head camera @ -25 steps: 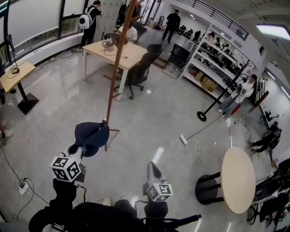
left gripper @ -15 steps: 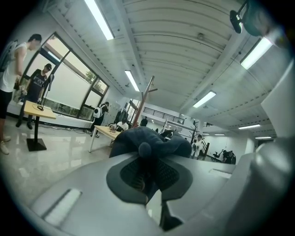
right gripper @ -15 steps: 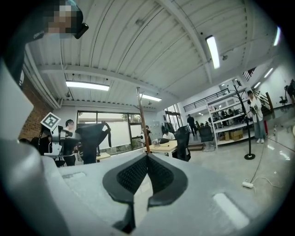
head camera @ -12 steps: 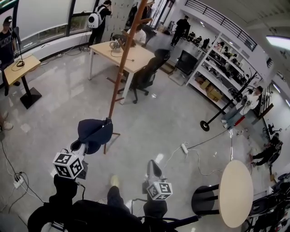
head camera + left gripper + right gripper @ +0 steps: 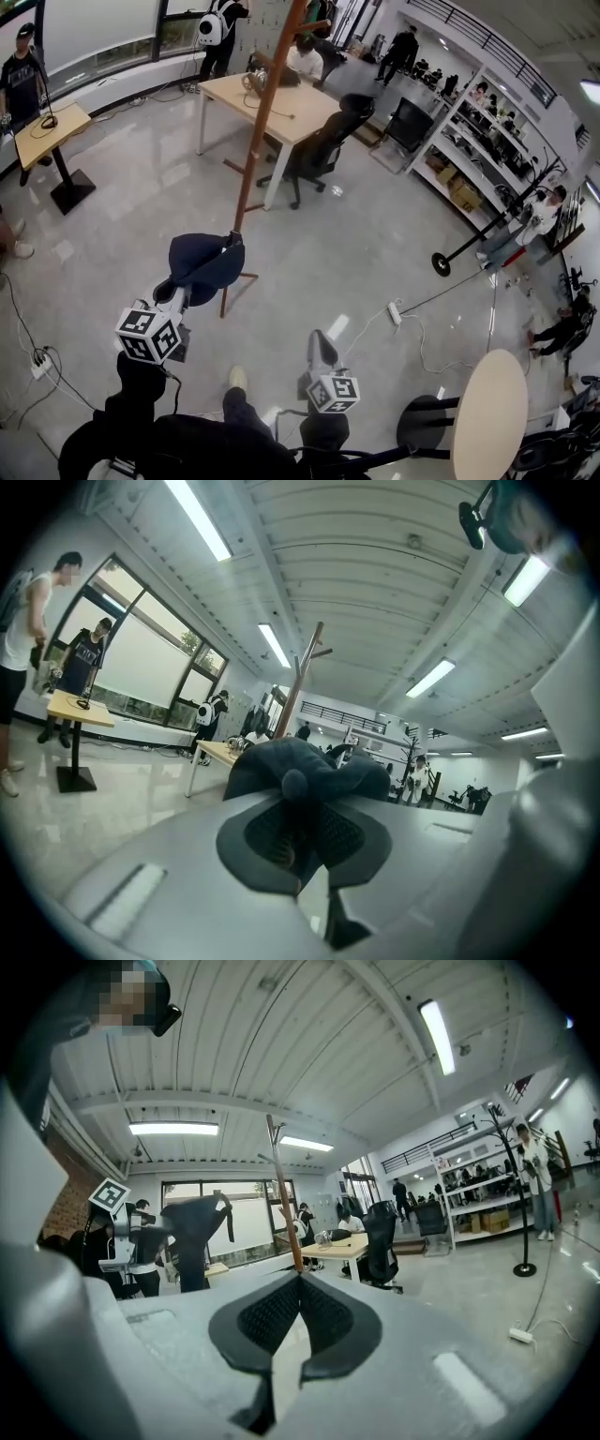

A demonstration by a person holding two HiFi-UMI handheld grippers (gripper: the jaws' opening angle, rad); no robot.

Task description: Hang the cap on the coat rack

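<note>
Left gripper point(image 5: 187, 286): you held it level, out ahead of your body, jaws pinched on the dark cap point(image 5: 201, 261). The cap hung in the air close before the coat rack point(image 5: 251, 159). Right gripper point(image 5: 322, 343): you held it level alongside, jaws together with nothing between them.

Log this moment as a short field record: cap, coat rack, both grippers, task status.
cap: dark cap, carried in the air, apart from the rack
left gripper: left gripper is shut on the cap and pointed toward the rack
right gripper: right gripper has its jaws together with nothing between them
coat rack: tall brown coat rack stands on the floor ahead; the top pegs seen in the left gripper view are bare
status: cap not yet hung
</note>
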